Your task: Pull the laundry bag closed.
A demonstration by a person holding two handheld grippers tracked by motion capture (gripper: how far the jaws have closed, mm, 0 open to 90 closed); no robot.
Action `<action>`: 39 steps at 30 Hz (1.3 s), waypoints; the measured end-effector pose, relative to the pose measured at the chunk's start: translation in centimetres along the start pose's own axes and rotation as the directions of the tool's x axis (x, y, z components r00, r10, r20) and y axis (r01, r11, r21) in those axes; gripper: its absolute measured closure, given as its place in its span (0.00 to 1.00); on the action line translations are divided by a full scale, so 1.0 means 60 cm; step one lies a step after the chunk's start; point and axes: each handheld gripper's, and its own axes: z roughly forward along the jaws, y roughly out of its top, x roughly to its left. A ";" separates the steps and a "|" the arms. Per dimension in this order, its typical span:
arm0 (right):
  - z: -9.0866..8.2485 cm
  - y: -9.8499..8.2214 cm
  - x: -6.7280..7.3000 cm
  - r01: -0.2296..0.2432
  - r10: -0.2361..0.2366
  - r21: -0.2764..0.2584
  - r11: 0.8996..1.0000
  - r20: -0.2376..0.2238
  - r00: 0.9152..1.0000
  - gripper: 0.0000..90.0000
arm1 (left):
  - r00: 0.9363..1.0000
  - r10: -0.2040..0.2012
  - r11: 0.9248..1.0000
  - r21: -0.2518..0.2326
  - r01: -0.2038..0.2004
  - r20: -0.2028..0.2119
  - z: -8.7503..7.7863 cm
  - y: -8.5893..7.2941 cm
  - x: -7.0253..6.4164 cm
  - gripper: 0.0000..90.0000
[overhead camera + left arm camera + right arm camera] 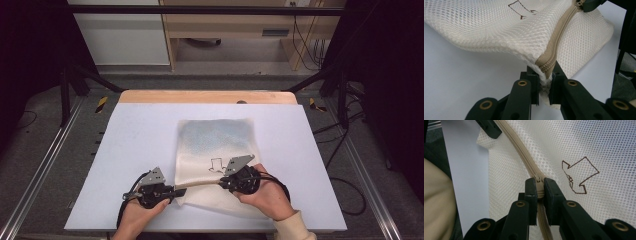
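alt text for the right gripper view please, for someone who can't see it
The right gripper has its two black jaws shut on the zipper pull of a white mesh bag, on its beige zipper. A brown outlined arrow is printed on the mesh beside it, and the left gripper clamps the zipper's far end.

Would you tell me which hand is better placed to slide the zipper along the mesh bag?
The right gripper: it is shut on the zipper pull. The left gripper only clamps the mesh bag at the zipper's end, anchoring it.
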 end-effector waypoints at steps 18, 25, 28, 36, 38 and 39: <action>-0.011 -0.013 -0.003 -0.016 0.016 -0.004 1.000 0.009 1.000 0.91 | 1.000 0.005 1.000 0.003 -0.005 -0.003 0.000 0.000 -0.001 0.91; -0.020 -0.020 -0.008 -0.028 0.028 -0.012 1.000 0.024 0.999 0.91 | 1.000 0.007 1.000 0.005 -0.007 -0.004 0.001 0.000 -0.001 0.91; -0.022 -0.022 -0.009 -0.037 0.038 -0.010 0.999 0.028 0.999 0.91 | 1.000 0.008 1.000 0.003 -0.008 -0.003 0.001 0.001 -0.001 0.91; -0.027 -0.026 -0.011 -0.035 0.035 -0.008 0.999 0.032 0.999 0.91 | 1.000 0.012 1.000 0.002 -0.012 -0.014 0.002 0.000 -0.002 0.91; -0.027 -0.027 -0.011 -0.033 0.034 -0.012 0.999 0.031 0.999 0.91 | 1.000 0.014 1.000 0.001 -0.014 -0.018 0.002 0.000 -0.003 0.91; -0.027 -0.028 -0.010 -0.036 0.036 -0.009 0.999 0.031 0.999 0.91 | 1.000 0.014 1.000 0.002 -0.014 -0.018 0.002 0.000 -0.003 0.91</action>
